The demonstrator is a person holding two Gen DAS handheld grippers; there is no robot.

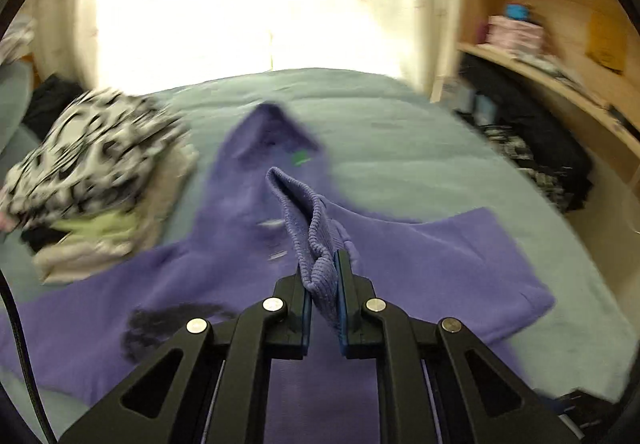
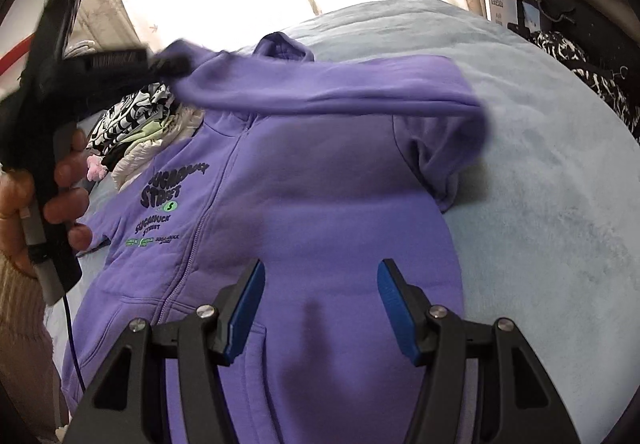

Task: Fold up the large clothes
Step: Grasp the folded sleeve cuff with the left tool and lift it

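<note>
The purple hoodie lies zipper-up on the bed, its hood toward the far edge, and the left gripper has its fingers clamped tight on the ribbed cuff of one sleeve, carrying it across the chest. The right gripper hovers half open and empty over the hem. To fold well, the sleeve should land flat and straight across the body while the right gripper pins the fabric so it cannot drag.
</note>
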